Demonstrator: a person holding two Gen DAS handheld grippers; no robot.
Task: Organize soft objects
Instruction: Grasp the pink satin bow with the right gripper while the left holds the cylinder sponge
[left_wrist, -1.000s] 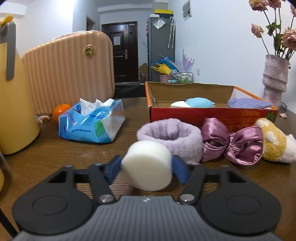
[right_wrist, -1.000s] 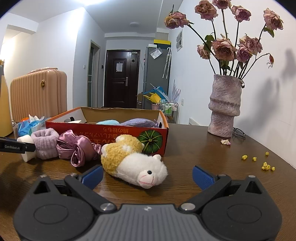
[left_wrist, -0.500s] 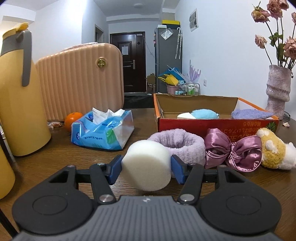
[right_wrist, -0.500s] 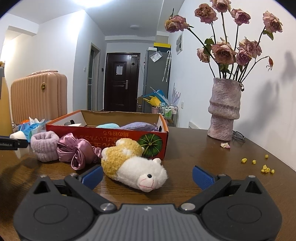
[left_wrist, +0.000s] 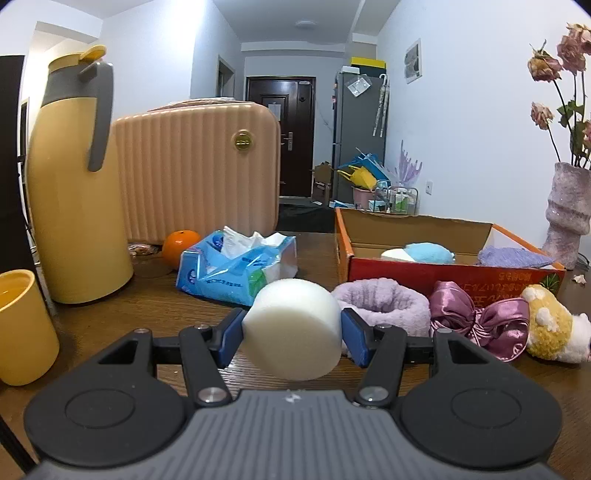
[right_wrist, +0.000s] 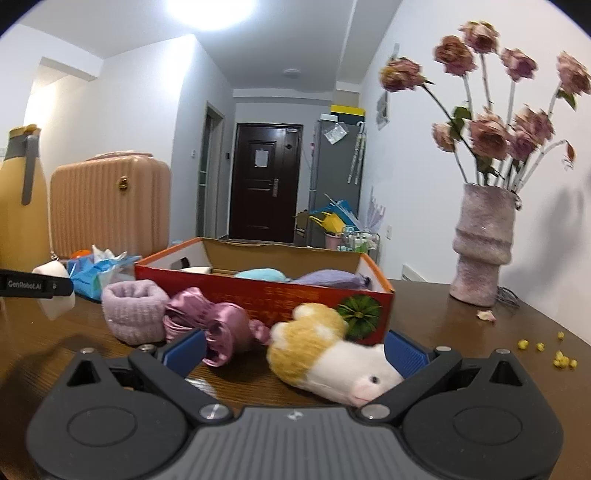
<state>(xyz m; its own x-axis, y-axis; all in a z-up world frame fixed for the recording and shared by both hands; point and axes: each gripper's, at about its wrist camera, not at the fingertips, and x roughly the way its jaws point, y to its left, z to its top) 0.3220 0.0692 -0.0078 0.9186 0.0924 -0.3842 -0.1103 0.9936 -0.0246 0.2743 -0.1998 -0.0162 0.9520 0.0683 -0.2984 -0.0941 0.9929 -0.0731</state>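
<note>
Left wrist view: my left gripper (left_wrist: 291, 328) clamps a smooth white foam cylinder (left_wrist: 293, 328) between its blue pads, lifted off the wooden table (left_wrist: 122, 314). Just beyond the jaws sits a fuzzy lilac band (left_wrist: 384, 301).

Right wrist view: my right gripper (right_wrist: 295, 349) stands wide open, a fluffy yellow-and-white plush toy (right_wrist: 328, 354) lying between the jaws; whether its head touches the right pad I cannot tell.

White walls (left_wrist: 461, 129) close in a narrow hall that ends at a dark door (left_wrist: 281, 136), far ahead of the gripper. A grey fridge (left_wrist: 360, 125) stands right of the door, with clutter (left_wrist: 364, 177) at its foot. A ceiling lamp (right_wrist: 212, 9) glares overhead. The bench (left_wrist: 155, 299) is dark brown wood. A framed picture (left_wrist: 412, 61) hangs on the right wall.
</note>
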